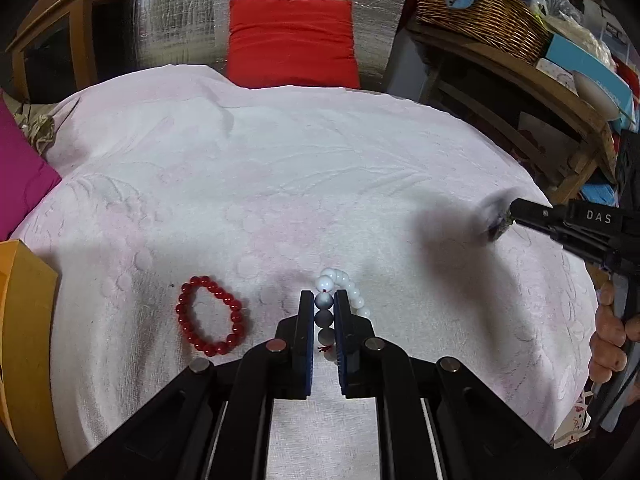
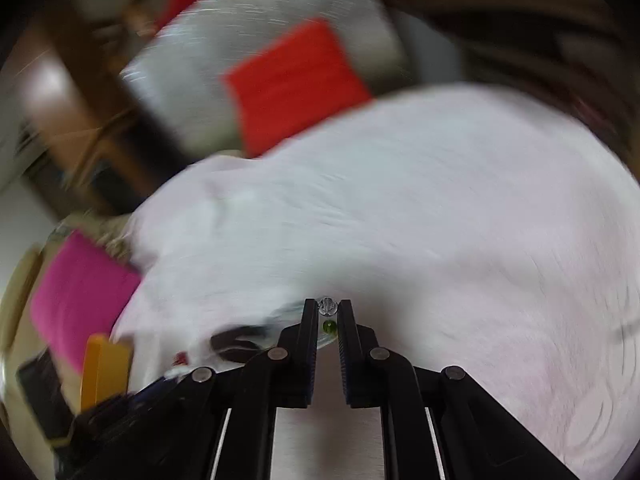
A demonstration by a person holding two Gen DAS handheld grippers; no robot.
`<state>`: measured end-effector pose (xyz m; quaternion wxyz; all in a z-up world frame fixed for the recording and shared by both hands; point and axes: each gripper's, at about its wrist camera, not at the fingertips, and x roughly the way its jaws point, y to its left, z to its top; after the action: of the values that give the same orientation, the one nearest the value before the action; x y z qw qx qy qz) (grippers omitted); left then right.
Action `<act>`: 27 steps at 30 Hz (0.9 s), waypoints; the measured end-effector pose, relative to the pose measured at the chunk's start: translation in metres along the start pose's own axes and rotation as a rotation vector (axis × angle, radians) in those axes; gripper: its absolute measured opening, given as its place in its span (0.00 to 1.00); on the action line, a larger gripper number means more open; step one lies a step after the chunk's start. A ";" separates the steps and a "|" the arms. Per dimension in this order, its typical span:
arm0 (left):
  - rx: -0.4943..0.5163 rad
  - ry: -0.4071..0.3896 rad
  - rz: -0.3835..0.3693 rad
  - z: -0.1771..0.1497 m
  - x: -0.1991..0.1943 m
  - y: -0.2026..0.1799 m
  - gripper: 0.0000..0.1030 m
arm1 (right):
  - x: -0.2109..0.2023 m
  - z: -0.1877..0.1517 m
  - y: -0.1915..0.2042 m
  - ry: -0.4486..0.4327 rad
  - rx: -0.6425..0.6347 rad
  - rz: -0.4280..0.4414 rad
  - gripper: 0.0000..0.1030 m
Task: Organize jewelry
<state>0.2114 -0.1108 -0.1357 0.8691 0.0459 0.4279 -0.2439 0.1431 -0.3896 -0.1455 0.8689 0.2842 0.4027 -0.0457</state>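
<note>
A red bead bracelet (image 1: pixel 211 315) lies flat on the pale pink towel (image 1: pixel 280 184), left of my left gripper (image 1: pixel 324 300). That gripper is shut on a white bead bracelet (image 1: pixel 352 288), with its beads pinched between the pads and the rest curving off to the right. In the right wrist view my right gripper (image 2: pixel 328 308) is shut on a clear bead bracelet (image 2: pixel 327 307) with a green bead (image 2: pixel 329 325) just below. From the left wrist view, the right gripper (image 1: pixel 506 216) hangs over the towel's right side, the bracelet a blur at its tip.
A red cushion (image 1: pixel 292 40) leans against a silver panel at the back. A magenta cushion (image 1: pixel 20 176) and a yellow box (image 1: pixel 24 312) sit at the left edge. Wooden shelves with a wicker basket (image 1: pixel 480 12) stand at the right. A hand (image 1: pixel 608 340) holds the right gripper's handle.
</note>
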 end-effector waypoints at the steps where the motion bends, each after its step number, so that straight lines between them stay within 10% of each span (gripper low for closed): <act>1: -0.003 0.000 -0.002 0.000 0.000 0.001 0.09 | -0.002 -0.001 0.006 0.011 -0.015 0.075 0.11; 6: -0.005 0.000 -0.007 0.000 -0.001 0.000 0.09 | -0.020 -0.008 0.049 -0.017 -0.151 0.364 0.11; 12: -0.011 0.003 -0.004 -0.002 -0.001 0.005 0.09 | 0.000 0.001 -0.001 -0.035 0.017 -0.068 0.11; 19: -0.011 -0.008 -0.008 0.000 -0.003 0.004 0.09 | -0.030 -0.012 0.040 -0.065 -0.155 0.273 0.10; 27: -0.024 -0.003 -0.007 0.000 -0.002 0.007 0.09 | -0.013 -0.001 0.011 -0.001 -0.036 0.135 0.11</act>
<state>0.2137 -0.1035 -0.1350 0.8694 0.0335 0.4296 -0.2418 0.1373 -0.3814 -0.1320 0.8751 0.2950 0.3832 0.0200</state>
